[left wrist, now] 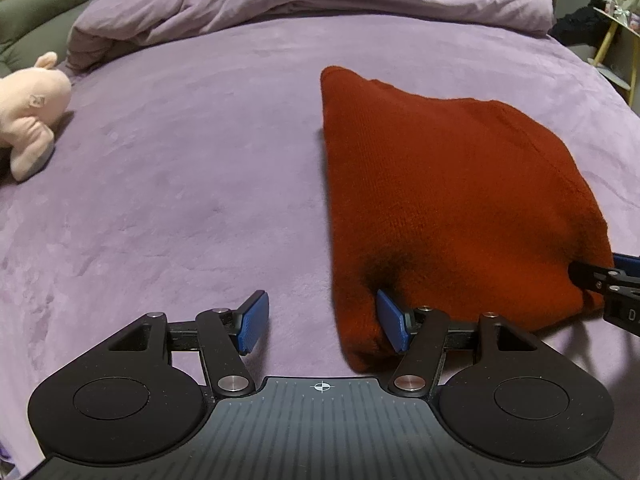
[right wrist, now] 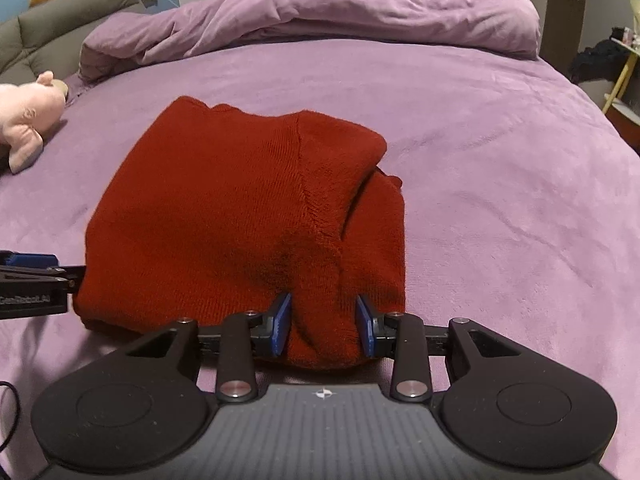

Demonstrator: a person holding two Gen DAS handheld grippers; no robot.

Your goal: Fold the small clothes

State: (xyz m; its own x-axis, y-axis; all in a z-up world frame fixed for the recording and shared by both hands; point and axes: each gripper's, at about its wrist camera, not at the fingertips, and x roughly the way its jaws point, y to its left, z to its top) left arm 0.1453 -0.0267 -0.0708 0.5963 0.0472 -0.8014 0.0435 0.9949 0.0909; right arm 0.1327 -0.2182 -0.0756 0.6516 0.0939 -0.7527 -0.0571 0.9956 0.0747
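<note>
A dark red knitted garment (left wrist: 452,196) lies folded in a bundle on the purple bed cover (left wrist: 192,184). My left gripper (left wrist: 322,322) is open at the garment's near left corner; its right blue pad (left wrist: 392,320) touches the knit, and its left pad lies on the bare cover. In the right wrist view the garment (right wrist: 240,208) fills the middle. My right gripper (right wrist: 323,330) is open, with the garment's near edge bulging between its jaws. The left gripper's tip (right wrist: 44,276) shows at the left edge.
A pink plush toy (left wrist: 30,116) lies at the left on the bed. A rumpled purple duvet (left wrist: 320,0) is heaped along the far side. A grey cushion (right wrist: 60,28) is at the far left, and a yellow stand (right wrist: 620,76) stands at the right, off the bed.
</note>
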